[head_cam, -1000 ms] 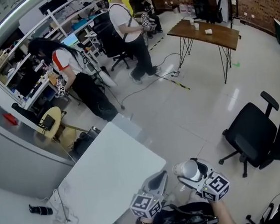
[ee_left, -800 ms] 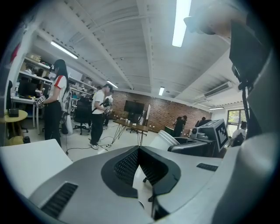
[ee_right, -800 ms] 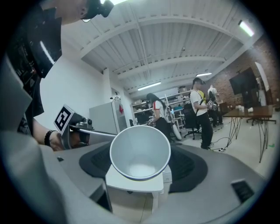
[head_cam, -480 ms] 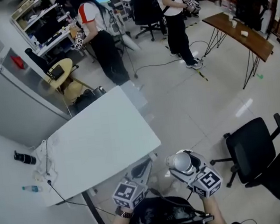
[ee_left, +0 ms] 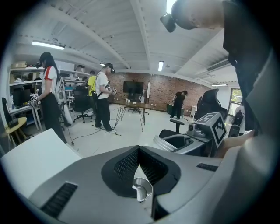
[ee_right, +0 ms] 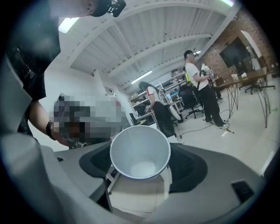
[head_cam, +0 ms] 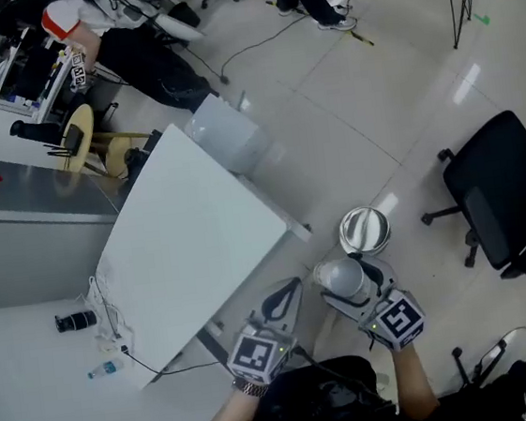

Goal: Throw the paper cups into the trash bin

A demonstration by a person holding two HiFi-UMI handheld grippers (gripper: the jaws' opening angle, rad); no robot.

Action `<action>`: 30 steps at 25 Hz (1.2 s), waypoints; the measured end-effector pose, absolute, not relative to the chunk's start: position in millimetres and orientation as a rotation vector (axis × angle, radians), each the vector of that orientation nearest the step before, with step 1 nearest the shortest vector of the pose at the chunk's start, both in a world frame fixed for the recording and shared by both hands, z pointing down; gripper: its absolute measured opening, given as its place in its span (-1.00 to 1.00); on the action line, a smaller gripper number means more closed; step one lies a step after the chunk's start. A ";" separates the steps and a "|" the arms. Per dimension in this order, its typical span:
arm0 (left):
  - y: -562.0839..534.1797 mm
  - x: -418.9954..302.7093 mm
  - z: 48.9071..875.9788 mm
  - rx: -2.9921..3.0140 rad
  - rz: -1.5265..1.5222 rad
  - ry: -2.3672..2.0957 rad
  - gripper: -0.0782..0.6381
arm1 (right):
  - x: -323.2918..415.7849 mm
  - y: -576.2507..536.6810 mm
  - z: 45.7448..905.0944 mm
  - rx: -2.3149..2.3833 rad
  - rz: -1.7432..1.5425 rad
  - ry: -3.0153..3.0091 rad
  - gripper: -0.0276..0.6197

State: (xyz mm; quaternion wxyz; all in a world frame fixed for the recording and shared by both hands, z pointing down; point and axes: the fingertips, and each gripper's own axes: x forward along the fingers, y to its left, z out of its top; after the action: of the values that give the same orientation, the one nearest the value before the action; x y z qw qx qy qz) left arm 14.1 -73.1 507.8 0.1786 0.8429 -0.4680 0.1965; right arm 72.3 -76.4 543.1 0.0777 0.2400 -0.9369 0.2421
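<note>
The right claw (head_cam: 346,287) is gripping a white paper cup (ee_right: 140,152) near what looks like the trash bin (head_cam: 364,231), the throw not yet done, while the left claw (head_cam: 288,296) is hanging closed on nothing.

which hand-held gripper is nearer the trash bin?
Right. The right hand-held gripper, holding a paper cup, sits just below the trash bin in the head view; the left hand-held gripper is farther left.
</note>
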 end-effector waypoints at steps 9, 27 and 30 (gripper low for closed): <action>-75.2 20.0 655.9 2.328 0.743 -1.296 -0.78 | 67.9 -81.0 705.6 0.691 0.690 -2.654 0.29; -142.0 43.3 833.8 2.306 0.631 -1.173 -0.78 | 94.2 -122.1 872.7 0.955 0.691 -2.452 0.29; -152.6 45.2 857.9 2.310 0.622 -1.138 -0.78 | 97.3 -133.7 894.6 0.993 0.658 -2.427 0.29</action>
State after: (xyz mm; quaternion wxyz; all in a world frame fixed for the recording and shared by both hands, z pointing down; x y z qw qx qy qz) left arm 45.2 -152.6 857.9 0.2435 0.8457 -0.4166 0.2277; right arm 97.3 -133.7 894.6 0.2173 0.3587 -0.8762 0.2376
